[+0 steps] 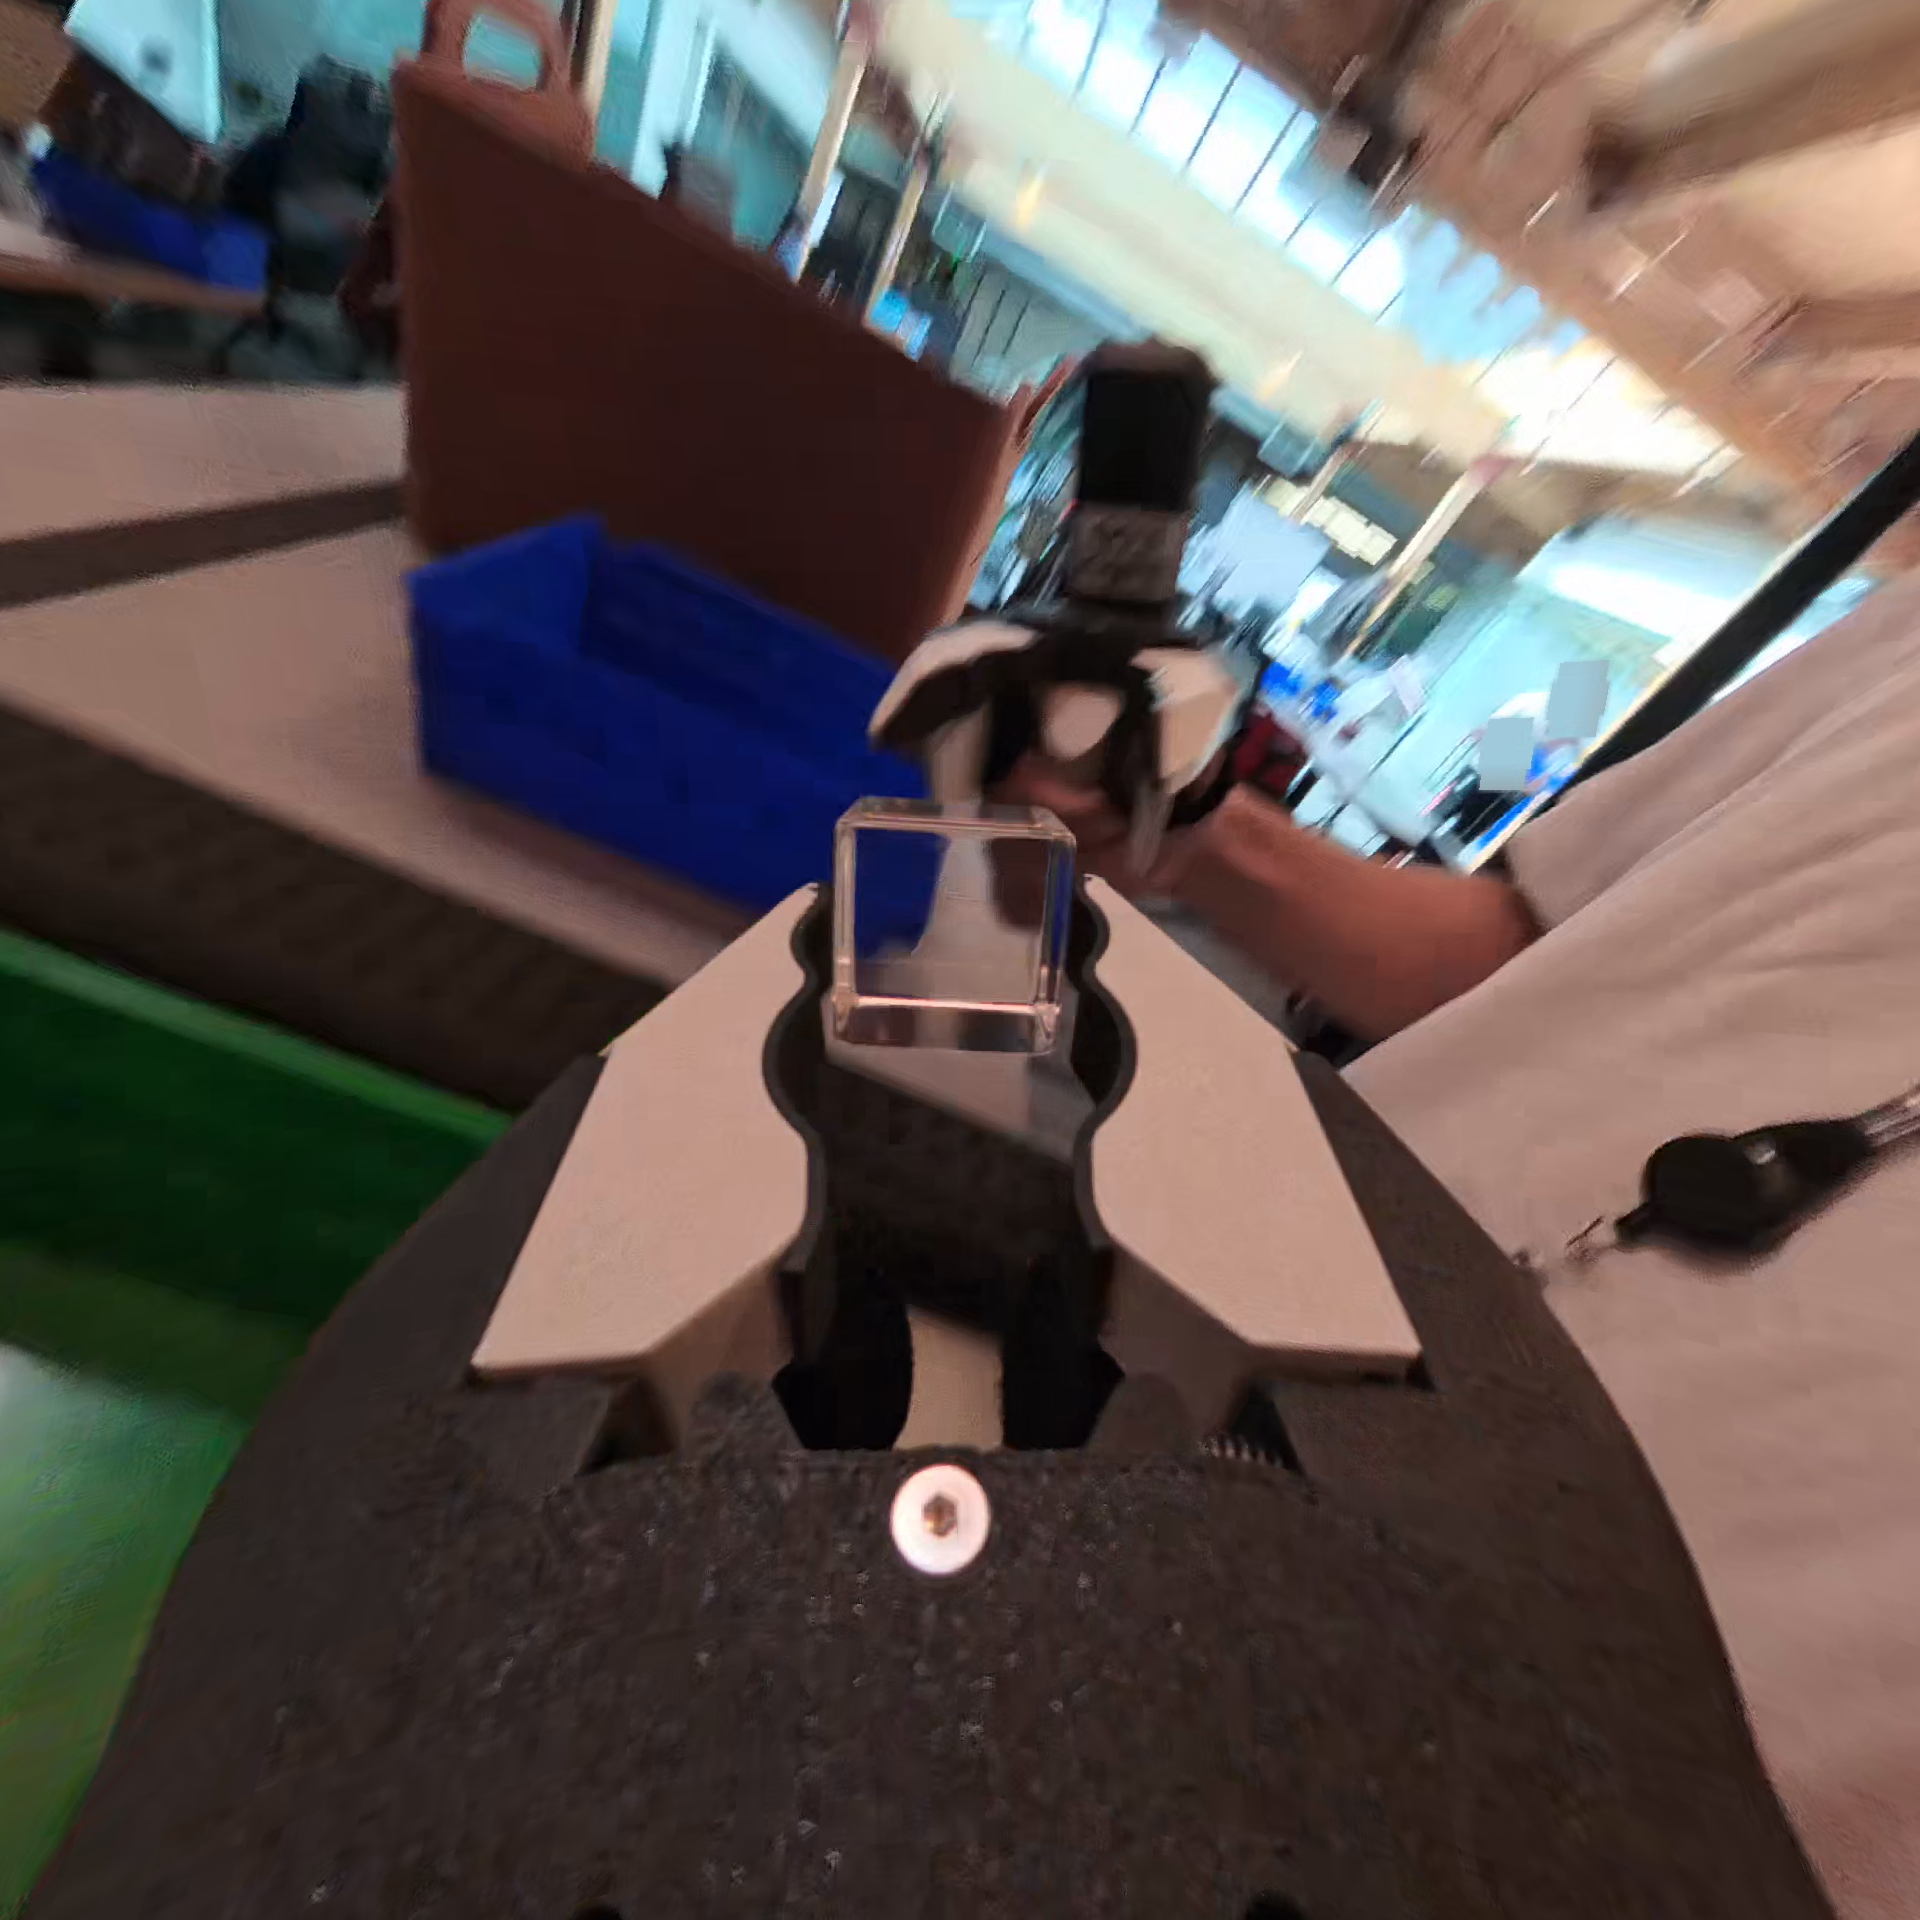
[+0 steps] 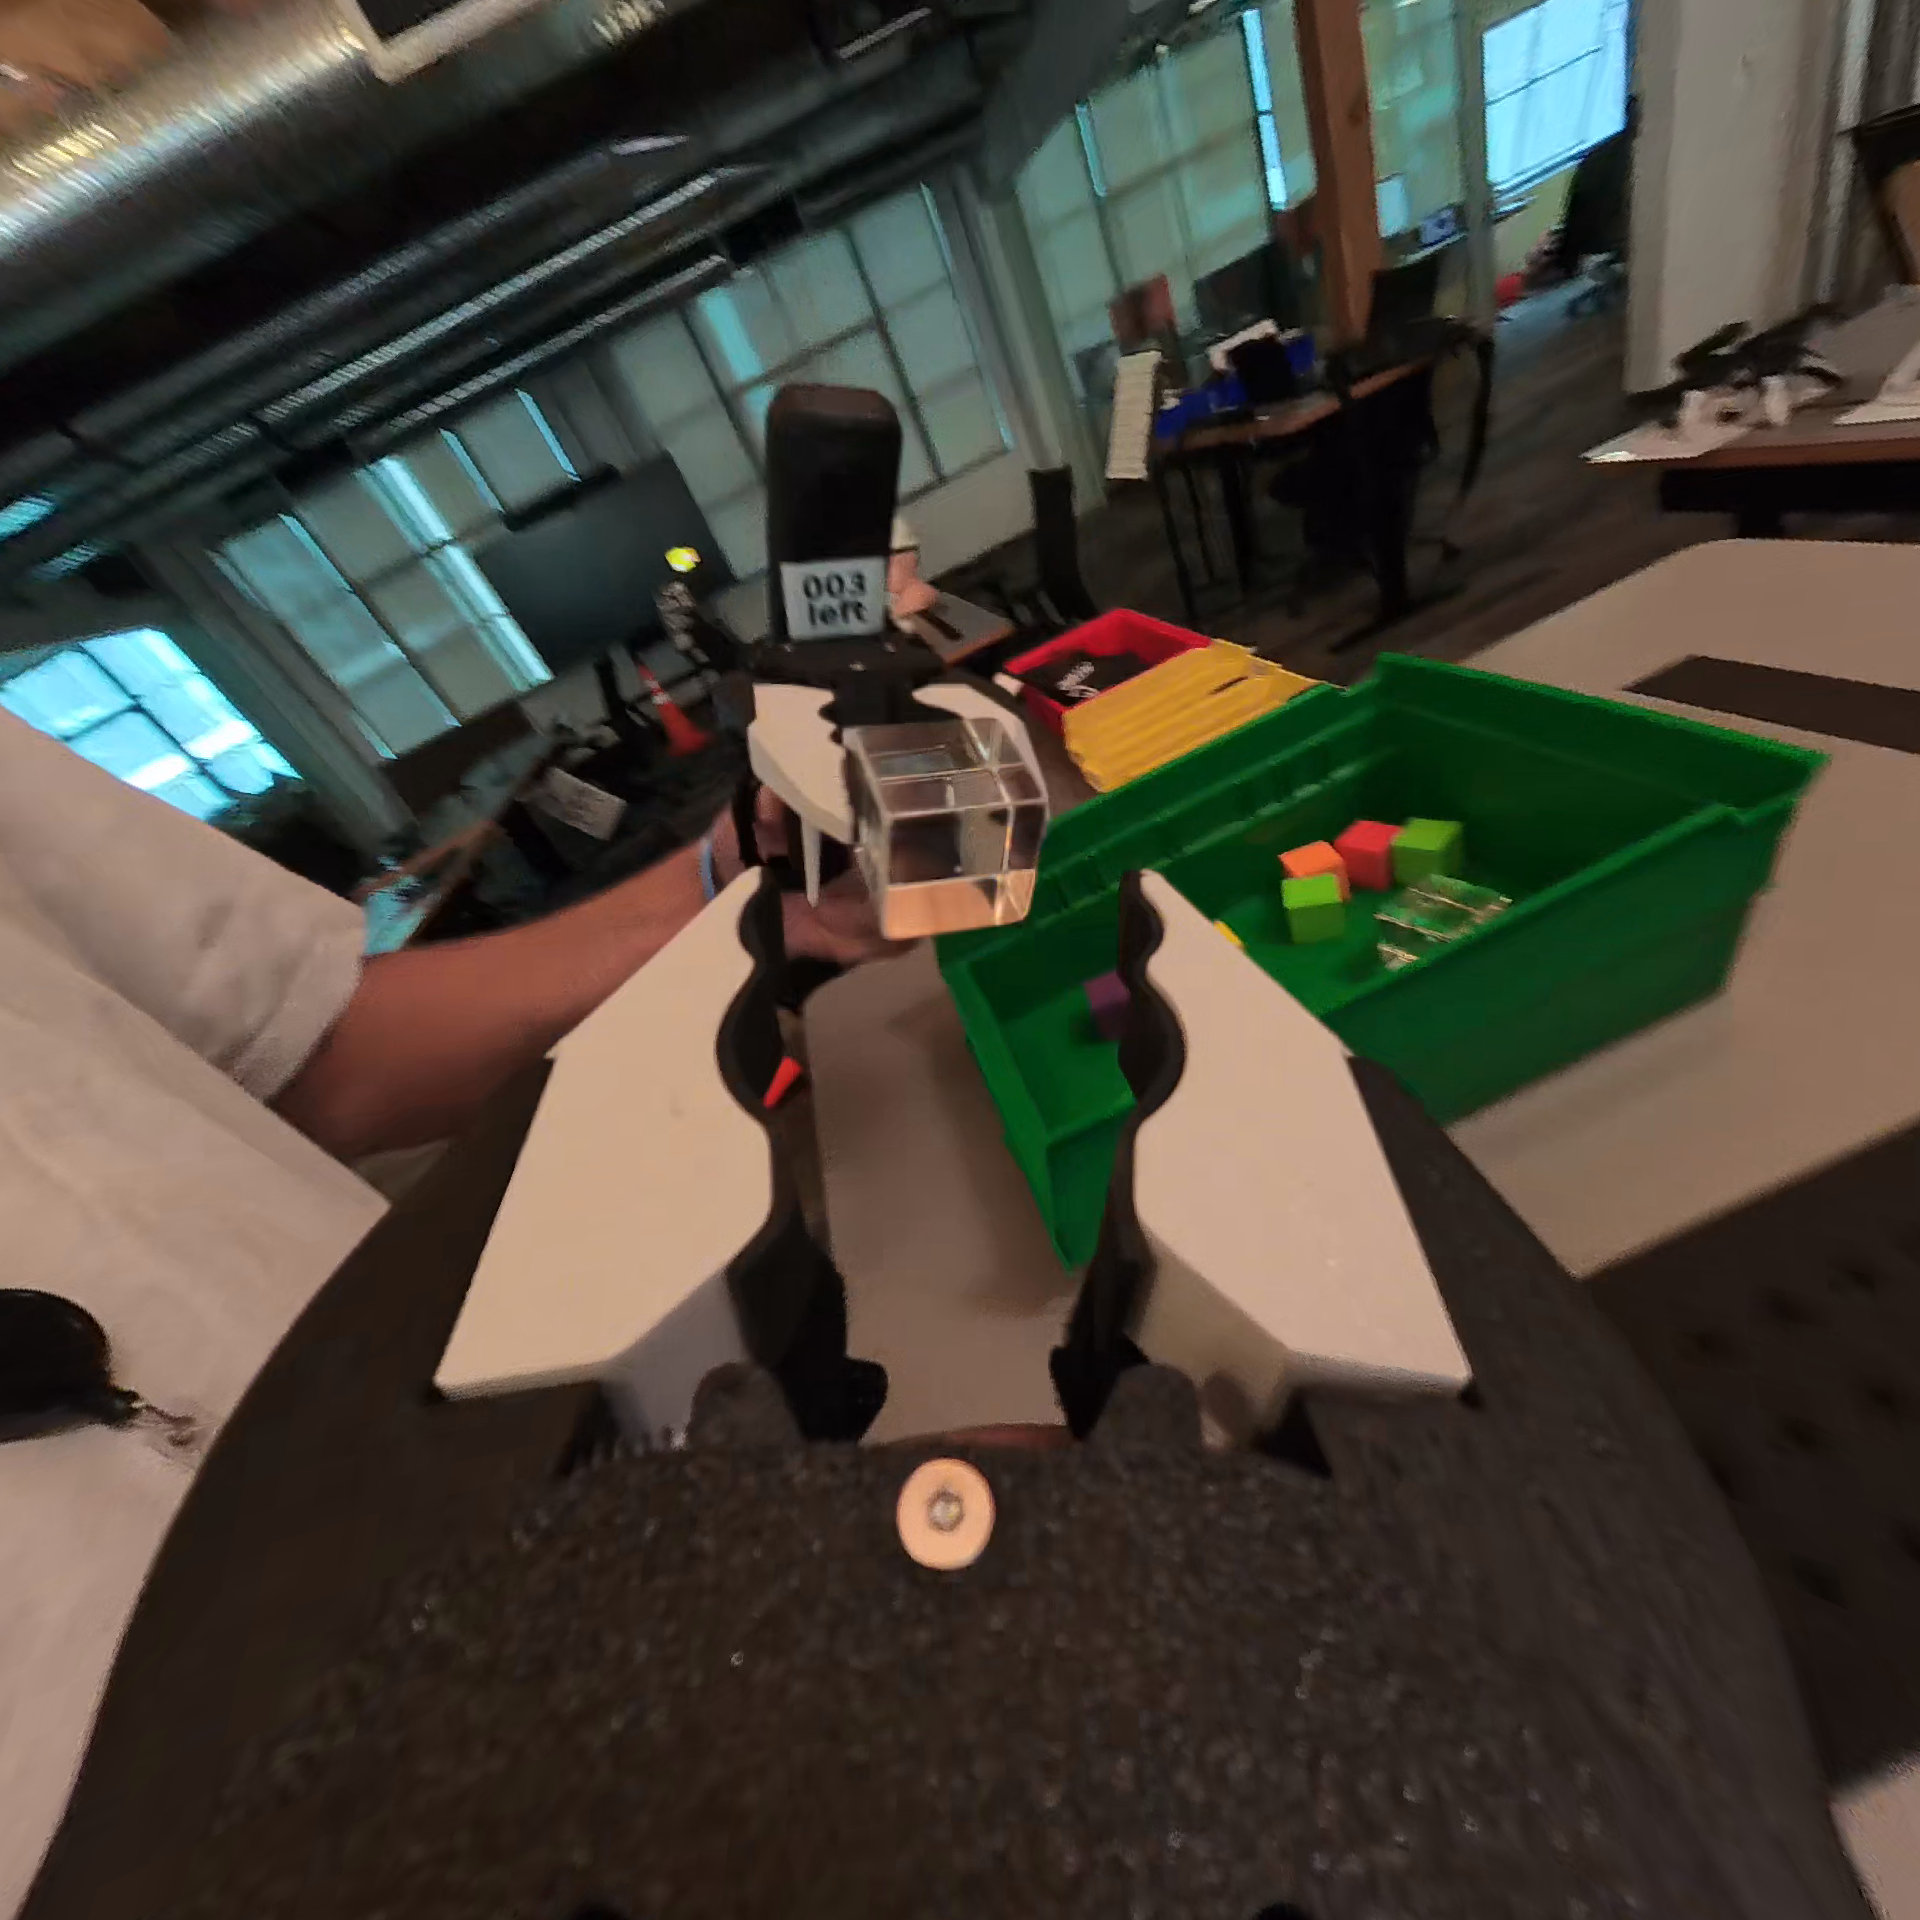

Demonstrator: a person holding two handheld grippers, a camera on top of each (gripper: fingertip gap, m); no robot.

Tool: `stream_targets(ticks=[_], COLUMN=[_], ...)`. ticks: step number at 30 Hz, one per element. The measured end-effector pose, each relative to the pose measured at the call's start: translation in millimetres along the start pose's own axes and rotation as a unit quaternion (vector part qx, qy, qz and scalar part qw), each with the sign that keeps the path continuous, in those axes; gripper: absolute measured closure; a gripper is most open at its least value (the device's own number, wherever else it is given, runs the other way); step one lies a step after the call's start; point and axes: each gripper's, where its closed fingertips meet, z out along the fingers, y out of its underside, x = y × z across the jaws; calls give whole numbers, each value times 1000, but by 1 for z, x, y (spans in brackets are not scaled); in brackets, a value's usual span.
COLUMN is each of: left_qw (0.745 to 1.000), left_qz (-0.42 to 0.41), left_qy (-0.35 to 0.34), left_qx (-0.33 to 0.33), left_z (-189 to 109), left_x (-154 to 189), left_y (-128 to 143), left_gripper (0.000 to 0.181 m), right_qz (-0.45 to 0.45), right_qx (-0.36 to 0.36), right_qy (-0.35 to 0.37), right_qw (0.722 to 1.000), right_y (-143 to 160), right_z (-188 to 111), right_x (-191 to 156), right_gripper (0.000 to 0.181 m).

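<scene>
My left gripper (image 1: 954, 904) is shut on a clear cube (image 1: 951, 940), pinched between its fingertips and held in the air. In the right wrist view the left gripper (image 2: 899, 784) faces the camera with the clear cube (image 2: 951, 831) in its tips. My right gripper (image 2: 945, 894) is open and empty, its tips just short of the cube. It also shows in the left wrist view (image 1: 1055, 717), blurred, open, just behind the cube.
A green bin (image 2: 1600, 717) on the table to the right holds several coloured cubes (image 2: 1371, 852) and clear pieces (image 2: 1444, 914). Red (image 2: 1101, 644) and yellow (image 2: 1184, 717) bins lie behind it. A blue bin (image 1: 623, 727) and a brown bag (image 1: 644, 364) stand across the table.
</scene>
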Motion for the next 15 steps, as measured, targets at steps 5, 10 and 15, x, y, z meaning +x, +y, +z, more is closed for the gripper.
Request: stream_targets(ticks=[5, 10, 15], left_qw=[993, 989, 990], left_qz=[-28, -43, -49], left_qy=[73, 100, 91], left_qx=[85, 105, 97], left_z=[31, 46, 57], left_x=[29, 35, 32], left_y=[-19, -21, -17], left_gripper=[136, 136, 136], right_qz=[36, 61, 76], right_qx=[18, 23, 22], right_qy=[-92, -100, -106], right_qw=[995, 993, 991], right_y=[-12, -11, -8], right_z=[1, -4, -15], right_x=[-20, -18, -12], right_gripper=[123, 128, 132])
